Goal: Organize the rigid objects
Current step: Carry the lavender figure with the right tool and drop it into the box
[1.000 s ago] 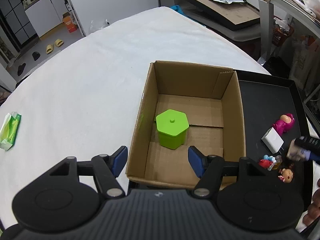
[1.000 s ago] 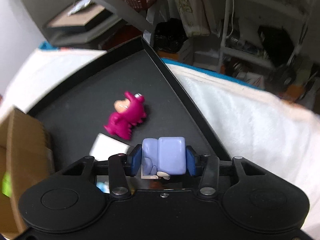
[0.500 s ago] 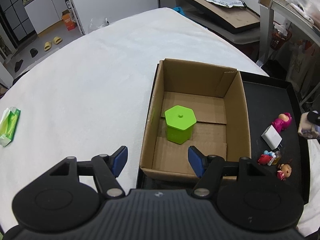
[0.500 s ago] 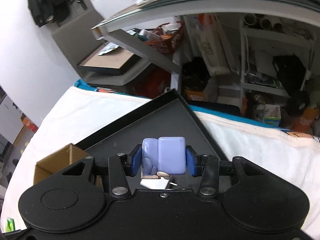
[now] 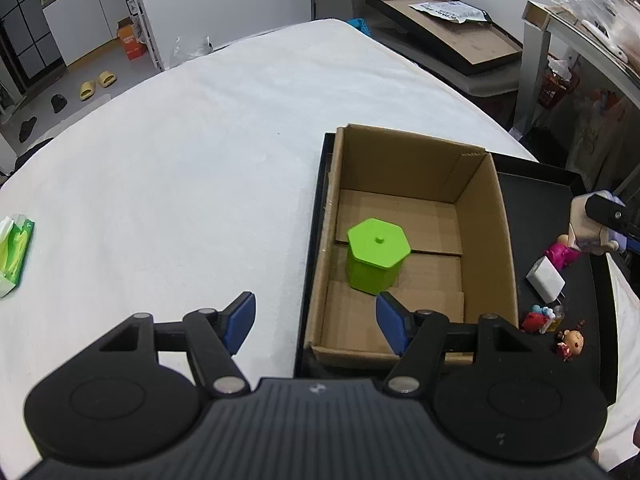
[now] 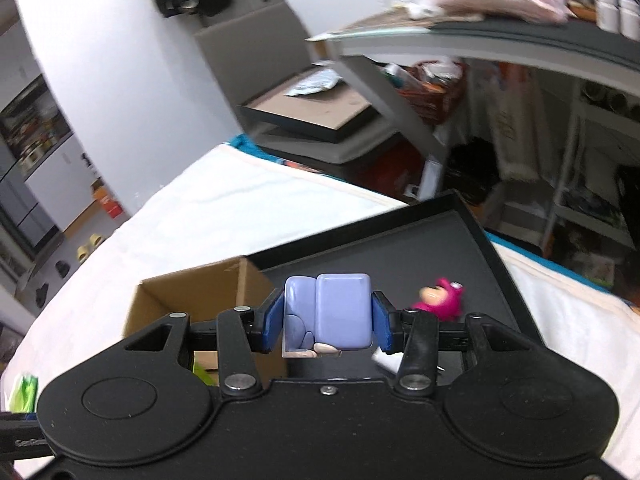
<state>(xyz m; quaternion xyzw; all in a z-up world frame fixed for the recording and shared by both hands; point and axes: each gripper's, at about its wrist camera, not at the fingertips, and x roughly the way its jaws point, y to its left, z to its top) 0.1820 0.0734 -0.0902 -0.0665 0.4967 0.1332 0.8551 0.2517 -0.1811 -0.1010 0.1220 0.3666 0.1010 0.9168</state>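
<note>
My right gripper (image 6: 326, 328) is shut on a lavender block toy (image 6: 332, 316) and holds it above the black tray (image 6: 360, 248), near the cardboard box (image 6: 192, 300). It shows at the right edge of the left wrist view (image 5: 600, 224). My left gripper (image 5: 316, 322) is open and empty, over the box's near left corner. The box (image 5: 504, 216) holds a green hexagonal container (image 5: 376, 254). On the tray (image 5: 536, 196) lie a magenta figure (image 5: 562, 254), a white charger (image 5: 545, 279), a small red-blue toy (image 5: 538, 318) and a small doll (image 5: 570, 340).
The white tablecloth (image 5: 180, 168) spreads left of the box, with a green tissue packet (image 5: 16, 256) at its left edge. A framed board (image 5: 444, 28) and cluttered shelves stand beyond the table on the right.
My right gripper has risen and swung left toward the box with the lavender toy. My left gripper has drifted left, so the box now sits further right in its view.
</note>
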